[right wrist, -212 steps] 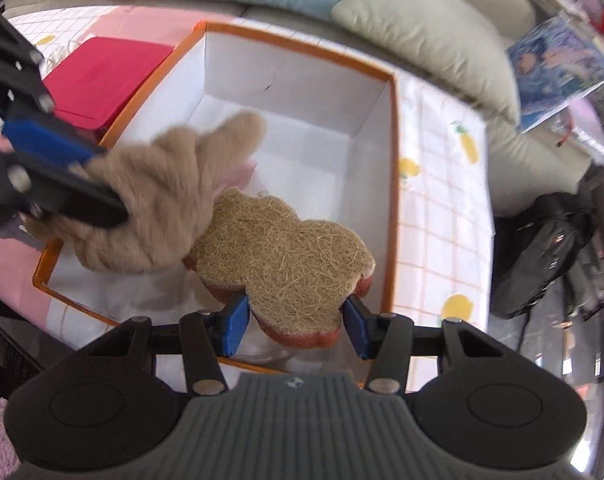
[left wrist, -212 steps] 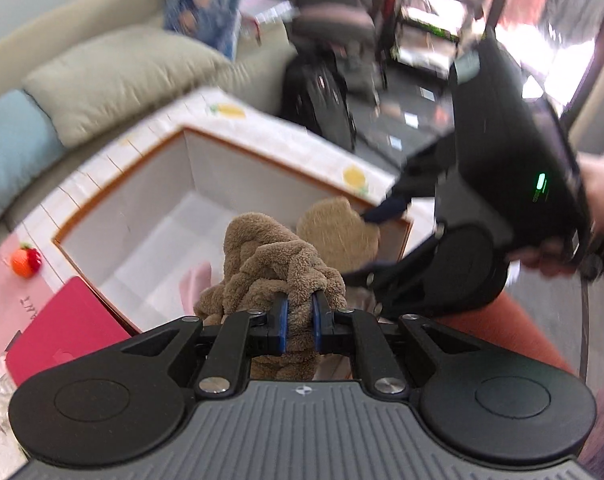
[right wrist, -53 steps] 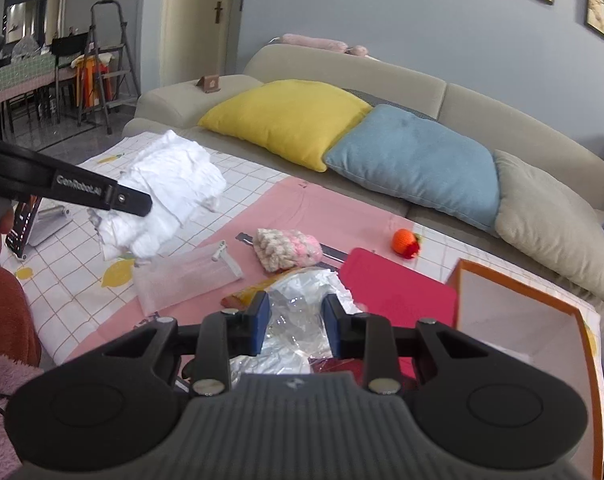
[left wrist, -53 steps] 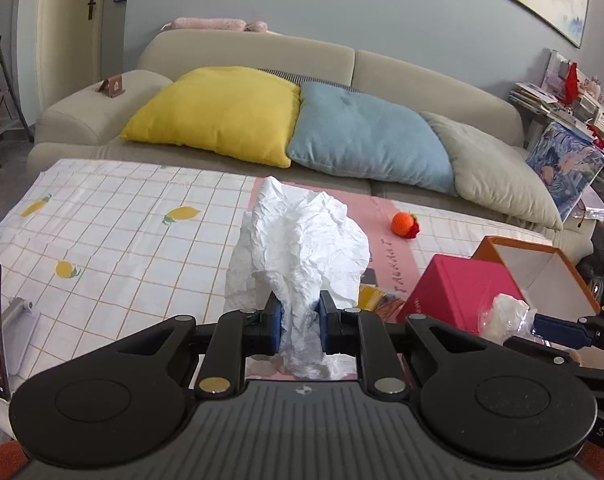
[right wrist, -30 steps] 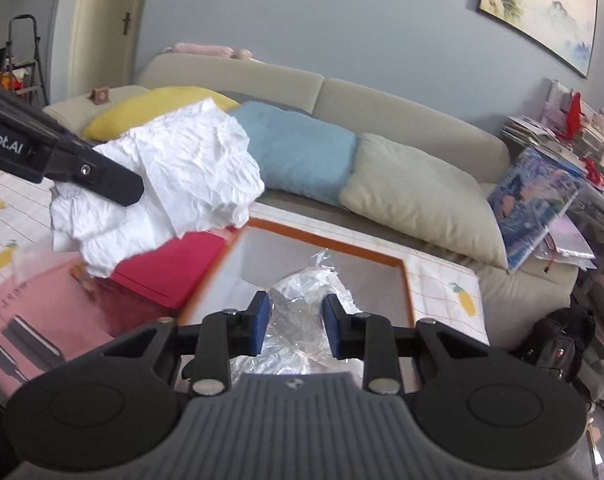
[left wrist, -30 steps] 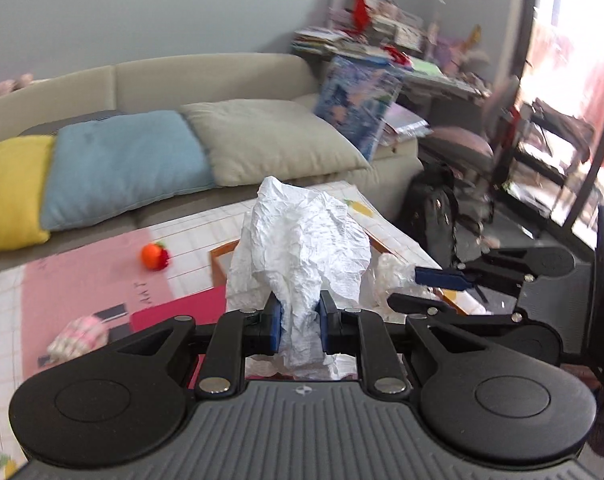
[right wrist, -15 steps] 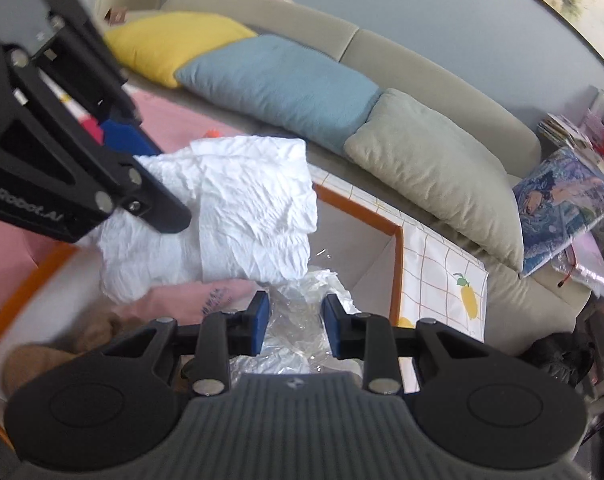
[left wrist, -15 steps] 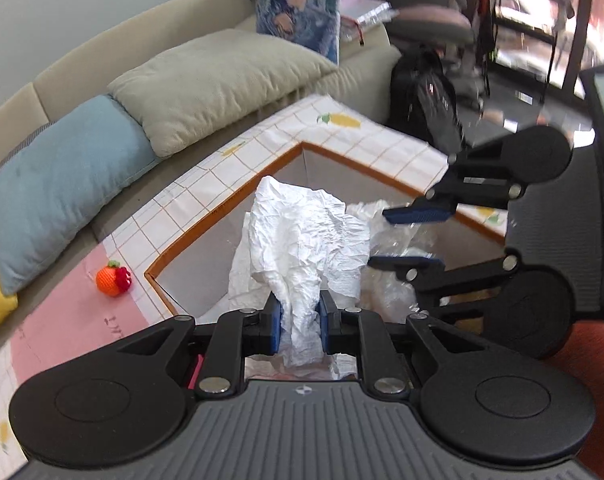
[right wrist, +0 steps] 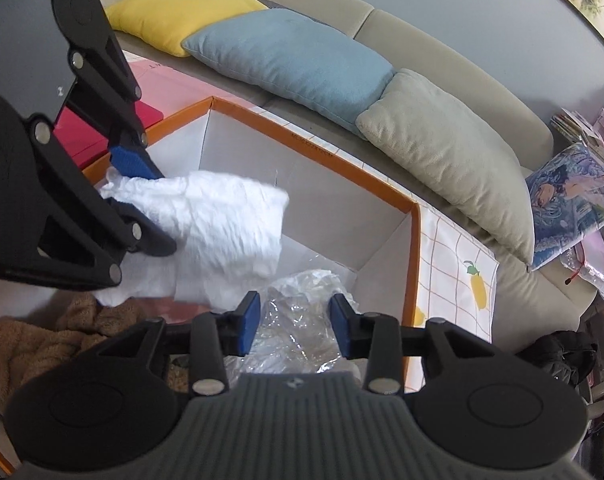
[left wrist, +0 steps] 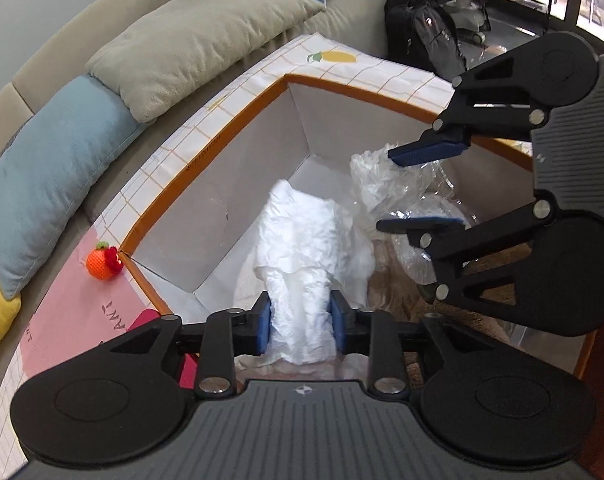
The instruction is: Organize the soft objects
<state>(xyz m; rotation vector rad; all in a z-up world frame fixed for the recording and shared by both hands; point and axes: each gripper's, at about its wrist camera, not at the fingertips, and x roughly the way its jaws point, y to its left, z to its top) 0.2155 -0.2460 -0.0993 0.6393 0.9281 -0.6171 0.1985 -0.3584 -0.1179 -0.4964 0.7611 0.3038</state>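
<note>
- A brown plush toy (right wrist: 42, 344) lies low in the orange-rimmed box (left wrist: 206, 168), largely hidden.
- The left gripper (left wrist: 302, 316), jaws opening, brackets a crumpled white cloth (left wrist: 306, 248) stretching lengthwise into the box.
- The right gripper (right wrist: 294, 324), jaws opening, straddles a wrinkled clear plastic bag (right wrist: 298, 316); contact unclear.

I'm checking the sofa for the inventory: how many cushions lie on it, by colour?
Yellow cushion: 1
Blue cushion: 1
Beige cushion: 1
Total: 3
</note>
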